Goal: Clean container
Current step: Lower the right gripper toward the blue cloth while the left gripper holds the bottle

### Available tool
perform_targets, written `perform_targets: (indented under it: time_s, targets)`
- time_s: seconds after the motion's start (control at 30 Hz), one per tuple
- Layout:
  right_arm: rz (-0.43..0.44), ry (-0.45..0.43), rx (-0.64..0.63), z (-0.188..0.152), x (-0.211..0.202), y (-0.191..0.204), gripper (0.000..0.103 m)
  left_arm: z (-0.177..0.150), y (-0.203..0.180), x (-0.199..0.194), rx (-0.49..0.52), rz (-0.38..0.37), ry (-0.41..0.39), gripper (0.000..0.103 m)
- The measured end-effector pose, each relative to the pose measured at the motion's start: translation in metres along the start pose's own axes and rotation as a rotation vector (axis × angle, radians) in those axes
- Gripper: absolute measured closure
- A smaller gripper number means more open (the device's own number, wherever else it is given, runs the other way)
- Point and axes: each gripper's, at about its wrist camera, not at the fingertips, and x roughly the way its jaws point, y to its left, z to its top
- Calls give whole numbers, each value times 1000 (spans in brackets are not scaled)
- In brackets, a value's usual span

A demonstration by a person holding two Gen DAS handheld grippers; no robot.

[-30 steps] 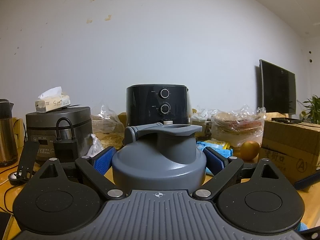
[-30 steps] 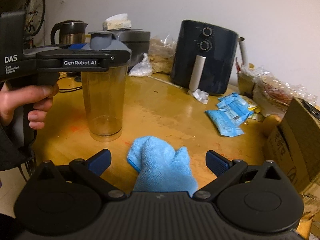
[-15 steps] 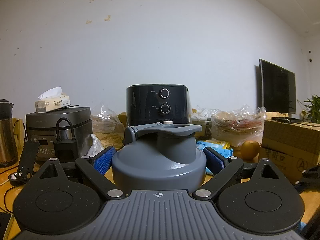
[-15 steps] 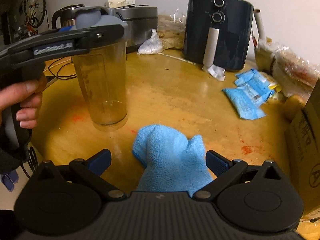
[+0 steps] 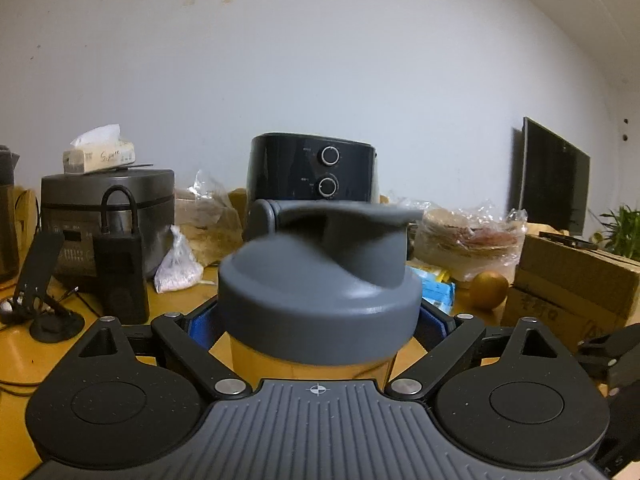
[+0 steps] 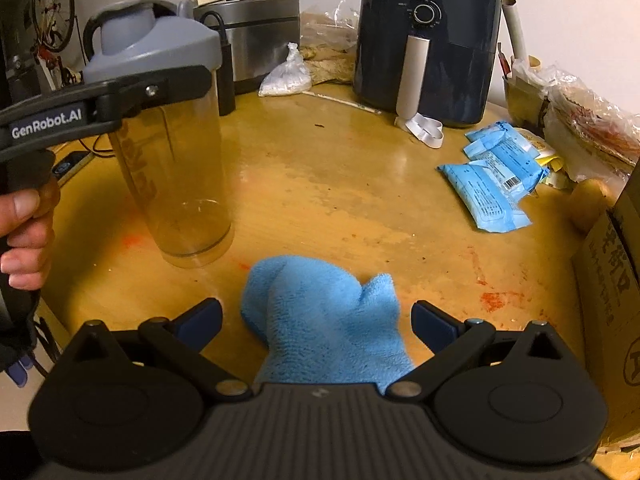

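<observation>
Dim warm light, fisheye edges, lid [image 5: 320, 276] blurred

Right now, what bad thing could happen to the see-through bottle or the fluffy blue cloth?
1. The tall clear plastic shaker bottle is gripped high, just under its grey lid, by the left hand-held gripper; it might tip or slip.
2. The fluffy blue microfibre cloth lies loose between the open right hand-held gripper fingers and might not get caught.

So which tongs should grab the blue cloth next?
The right tongs: they are open with the blue cloth between them. The left tongs are busy gripping the bottle.
</observation>
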Motion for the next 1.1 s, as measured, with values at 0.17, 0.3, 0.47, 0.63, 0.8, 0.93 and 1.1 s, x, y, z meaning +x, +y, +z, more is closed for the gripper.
perform_targets:
  time_s: [0.17, 0.3, 0.47, 0.63, 0.8, 0.93, 1.1]
  targets:
    - [3, -10, -9, 1, 0, 1, 0, 0, -1, 2, -3, 1, 1, 13]
    - [3, -14, -21, 0, -1, 3, 0, 0, 0, 2, -4, -3, 3, 12]
    - [2, -28, -19, 1, -5, 3, 0, -2, 1, -1, 2, -7, -5, 11]
    - [5, -36, -23, 1, -7, 4, 0, -1, -4, -2, 53, 61, -49, 7]
    - [13, -27, -31, 2, -4, 7, 0, 6, -5, -7, 54, 55, -89, 7]
    - [18, -21, -35, 3, -2, 8, 0, 7, -7, -7, 55, 48, -85, 7]
    - [20, -10, -46, 5, 0, 9, 0, 8, -7, -10, 49, 36, -98, 7]
